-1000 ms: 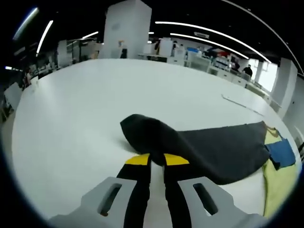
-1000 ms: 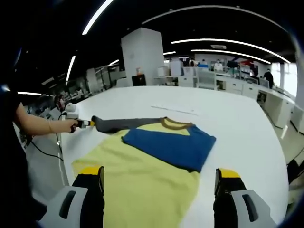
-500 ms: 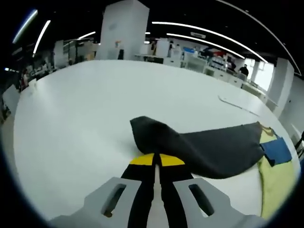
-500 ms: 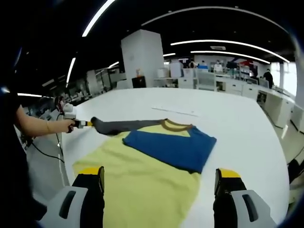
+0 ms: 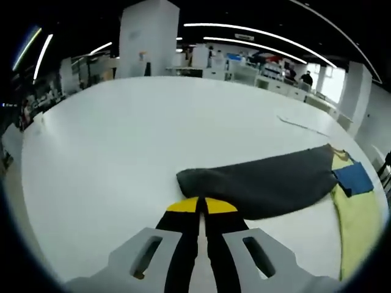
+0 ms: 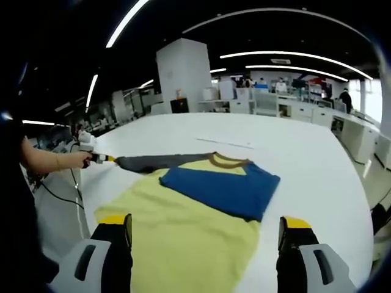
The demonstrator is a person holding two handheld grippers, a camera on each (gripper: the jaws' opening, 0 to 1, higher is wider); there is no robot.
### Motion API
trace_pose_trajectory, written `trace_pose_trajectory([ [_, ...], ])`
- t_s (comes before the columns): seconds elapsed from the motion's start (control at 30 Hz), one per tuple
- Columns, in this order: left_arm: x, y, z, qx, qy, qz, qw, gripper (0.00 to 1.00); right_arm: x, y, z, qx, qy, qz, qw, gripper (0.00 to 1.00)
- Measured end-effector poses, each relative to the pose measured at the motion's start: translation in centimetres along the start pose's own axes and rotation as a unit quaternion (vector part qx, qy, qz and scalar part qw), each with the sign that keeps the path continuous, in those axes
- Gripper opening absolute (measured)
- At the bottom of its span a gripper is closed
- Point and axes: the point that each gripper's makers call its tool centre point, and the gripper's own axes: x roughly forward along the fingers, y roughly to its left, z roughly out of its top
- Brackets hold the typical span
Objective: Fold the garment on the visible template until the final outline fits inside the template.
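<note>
The left gripper (image 5: 201, 206) has its fingers clamped on the cuff of the grey sleeve (image 5: 263, 186), pulled out flat over the table (image 5: 110, 140). The cuff could slip if tugged further. The right gripper (image 6: 204, 229) fingers stand apart above the yellow garment (image 6: 183, 238), its blue sleeve (image 6: 220, 186) folded across. Bare table lies beyond both.

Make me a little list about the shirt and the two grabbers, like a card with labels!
garment: yellow shirt lying flat on the white table
blue sleeve: folded over the yellow body
grey sleeve: stretched out flat to the side
left gripper: fingers closed on the grey sleeve's cuff end
right gripper: fingers wide apart, holding nothing, above the shirt's hem
</note>
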Motion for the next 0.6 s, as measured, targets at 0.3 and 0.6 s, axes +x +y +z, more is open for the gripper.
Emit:
trace_pose_trajectory([
  [0.3, 0.0, 0.9, -1.2, -0.012, 0.018, 0.008, 0.9997, 0.00, -0.5, 0.7, 0.1, -0.006, 0.002, -0.001, 1.0000, 0.99],
  [0.6, -0.2, 1.3, -1.5, -0.064, 0.007, 0.013, 0.9978, 0.04, -1.2, 0.2, 0.3, -0.004, 0.001, -0.015, 0.9999, 0.99],
])
